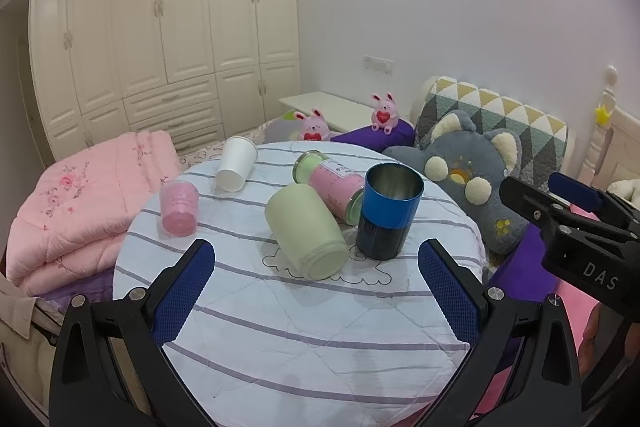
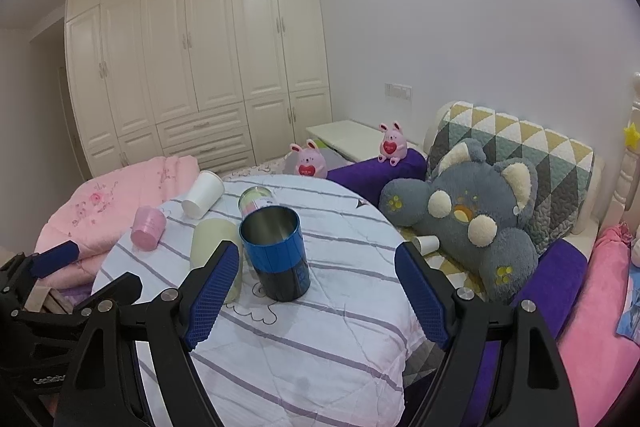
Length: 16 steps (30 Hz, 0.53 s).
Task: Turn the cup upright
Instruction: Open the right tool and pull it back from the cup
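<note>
We see the blue metal cup (image 1: pixel 390 213) standing upright, mouth up, on the round striped bench (image 1: pixel 304 327). Our left claw (image 1: pixel 316 291) and right claw (image 2: pixel 316 293) both hang spread apart, holding nothing. Just beside the cup, a pale green cup (image 1: pixel 306 231) lies on its side.

Ahead of both tongs, the round striped counter (image 1: pixel 320 327) carries a blue cup (image 1: pixel 390 211) standing upright, with a green jar (image 1: pixel 306 231), pink-labelled jar (image 1: pixel 330 187), pink cup (image 1: pixel 179 203) and white cup (image 1: pixel 236 165) lying toppled.
</note>
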Tool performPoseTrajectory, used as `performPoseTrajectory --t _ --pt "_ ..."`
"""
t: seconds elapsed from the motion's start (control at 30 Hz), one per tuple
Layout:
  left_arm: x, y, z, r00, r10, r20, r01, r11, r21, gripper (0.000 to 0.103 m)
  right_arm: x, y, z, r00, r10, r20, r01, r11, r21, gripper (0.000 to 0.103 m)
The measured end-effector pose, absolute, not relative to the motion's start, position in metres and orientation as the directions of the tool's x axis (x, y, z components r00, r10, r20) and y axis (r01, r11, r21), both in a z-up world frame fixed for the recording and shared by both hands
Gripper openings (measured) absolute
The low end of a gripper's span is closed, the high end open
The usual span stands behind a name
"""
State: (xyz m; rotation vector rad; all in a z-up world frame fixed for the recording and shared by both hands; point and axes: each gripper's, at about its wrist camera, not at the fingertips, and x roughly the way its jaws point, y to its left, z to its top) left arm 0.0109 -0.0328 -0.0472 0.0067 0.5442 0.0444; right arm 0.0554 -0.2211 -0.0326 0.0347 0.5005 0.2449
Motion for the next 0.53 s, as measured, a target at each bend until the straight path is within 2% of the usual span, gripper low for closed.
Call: performPoseTrajectory --t 0.53 --pt "0.030 -0.030 -0.054 0.840 0.054 -0.540 -0.045 0.999 0.030 0.103 0.076 -0.214 -0.052 0.813 0.242 -0.530 -0.228 0.969 0.092 0.082"
